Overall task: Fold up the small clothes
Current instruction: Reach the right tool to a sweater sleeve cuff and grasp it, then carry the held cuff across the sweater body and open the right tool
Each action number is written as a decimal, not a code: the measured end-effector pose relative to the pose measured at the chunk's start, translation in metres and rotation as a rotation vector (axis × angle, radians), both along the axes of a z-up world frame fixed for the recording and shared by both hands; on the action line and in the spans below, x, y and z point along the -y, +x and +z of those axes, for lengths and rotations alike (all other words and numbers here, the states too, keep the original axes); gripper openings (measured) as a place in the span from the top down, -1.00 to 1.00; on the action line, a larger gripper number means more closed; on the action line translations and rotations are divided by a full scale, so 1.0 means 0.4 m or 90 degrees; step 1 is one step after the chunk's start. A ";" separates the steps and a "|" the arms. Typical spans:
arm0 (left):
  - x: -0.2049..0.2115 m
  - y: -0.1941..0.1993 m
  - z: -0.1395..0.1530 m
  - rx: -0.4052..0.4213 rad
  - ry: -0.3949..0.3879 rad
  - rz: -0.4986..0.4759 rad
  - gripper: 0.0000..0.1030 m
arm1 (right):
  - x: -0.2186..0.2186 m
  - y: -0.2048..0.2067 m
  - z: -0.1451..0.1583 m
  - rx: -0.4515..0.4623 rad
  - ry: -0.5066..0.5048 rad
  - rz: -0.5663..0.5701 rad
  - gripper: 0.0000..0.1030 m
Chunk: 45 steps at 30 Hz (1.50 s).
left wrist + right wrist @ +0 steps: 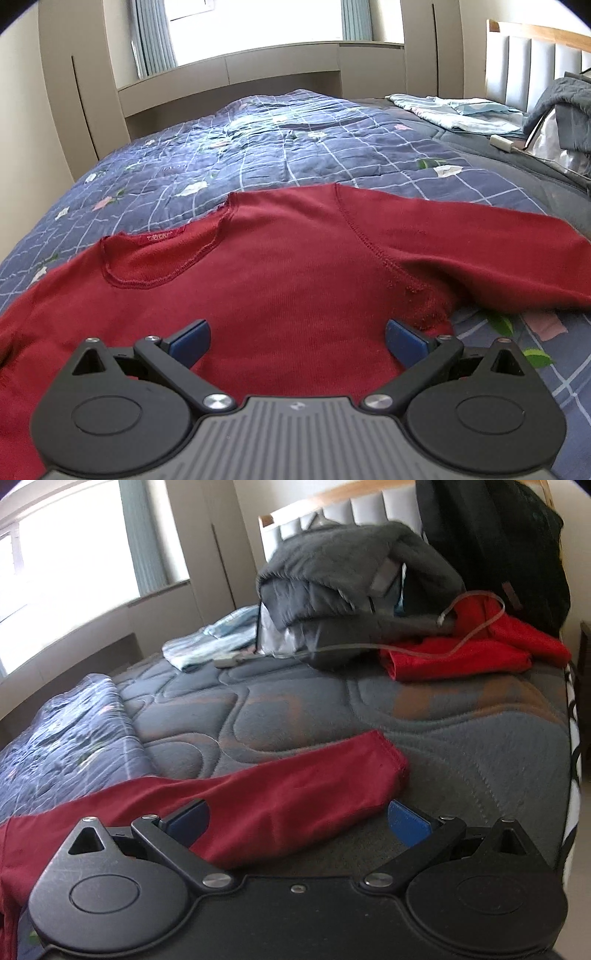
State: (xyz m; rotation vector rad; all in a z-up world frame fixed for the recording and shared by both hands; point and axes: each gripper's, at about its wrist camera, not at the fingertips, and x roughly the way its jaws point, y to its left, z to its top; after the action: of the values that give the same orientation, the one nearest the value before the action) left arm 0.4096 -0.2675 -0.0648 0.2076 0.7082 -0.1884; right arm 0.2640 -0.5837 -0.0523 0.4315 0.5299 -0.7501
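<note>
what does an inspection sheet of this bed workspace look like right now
surface: blue floral quilt spread over part of a grey quilted mattress
job's things: dark red long-sleeve shirt lies flat, neckline up; one sleeve reaches onto the bare mattress
clutter: grey blanket pile, bright red garment, light blue folded cloth, black backpack
grippers: left gripper open over the shirt body; right gripper open by the sleeve
cables: clear cable across the bright red garment
surroundings: window, padded headboard
</note>
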 end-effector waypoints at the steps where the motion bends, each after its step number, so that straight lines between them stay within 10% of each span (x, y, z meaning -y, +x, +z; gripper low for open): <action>1: -0.001 0.000 -0.001 -0.001 -0.001 0.000 -0.99 | 0.005 0.006 -0.008 -0.003 0.012 0.004 -0.99; 15: -0.011 -0.005 -0.023 0.008 -0.019 0.008 -1.00 | 0.057 -0.054 -0.054 0.119 0.103 -0.084 -0.80; 30: -0.032 -0.002 0.029 -0.008 -0.015 0.002 -0.99 | 0.116 -0.065 -0.047 0.127 0.138 -0.221 0.87; 34: -0.081 -0.016 0.121 0.031 0.027 0.006 -0.99 | 0.095 -0.032 0.011 0.115 0.076 -0.174 0.89; 45: -0.449 -0.024 0.325 0.059 -0.082 0.125 -0.99 | -0.207 0.224 0.301 0.171 -0.124 0.139 0.90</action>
State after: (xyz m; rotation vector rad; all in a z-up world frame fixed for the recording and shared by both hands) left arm 0.3998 -0.0879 0.0652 0.0233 0.6177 -0.0364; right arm 0.3534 -0.5010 0.0679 0.2817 0.2446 -0.5175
